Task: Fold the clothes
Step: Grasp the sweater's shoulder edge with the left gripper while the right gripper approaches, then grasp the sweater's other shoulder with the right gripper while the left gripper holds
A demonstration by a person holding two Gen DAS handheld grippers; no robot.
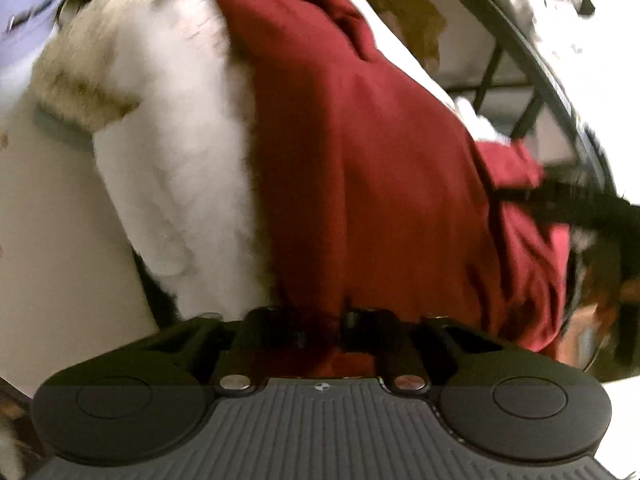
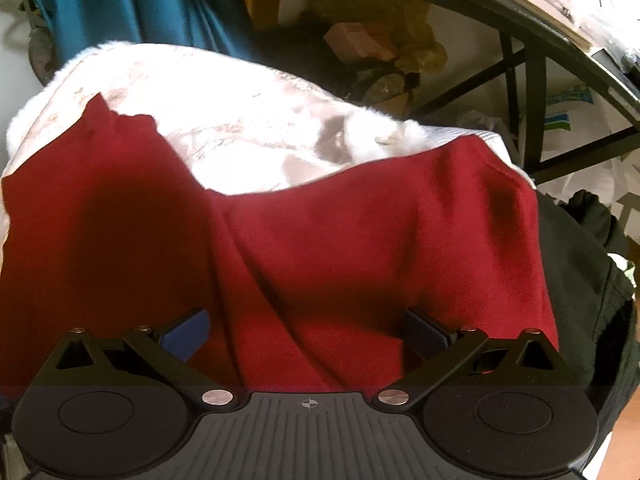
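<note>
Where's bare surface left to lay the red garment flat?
Little. Free: the pale patterned cover past the red garment, bordered by its white fur edge. Crowded: black clothing on the right. Left gripper grips red cloth; right gripper hangs open over it.

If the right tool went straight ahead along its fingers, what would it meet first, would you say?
Most likely the red garment. The right tool is open, its blue pads wide apart, and red cloth fills the space ahead between them. The white furry blanket lies farther on; depth is hard to judge.
</note>
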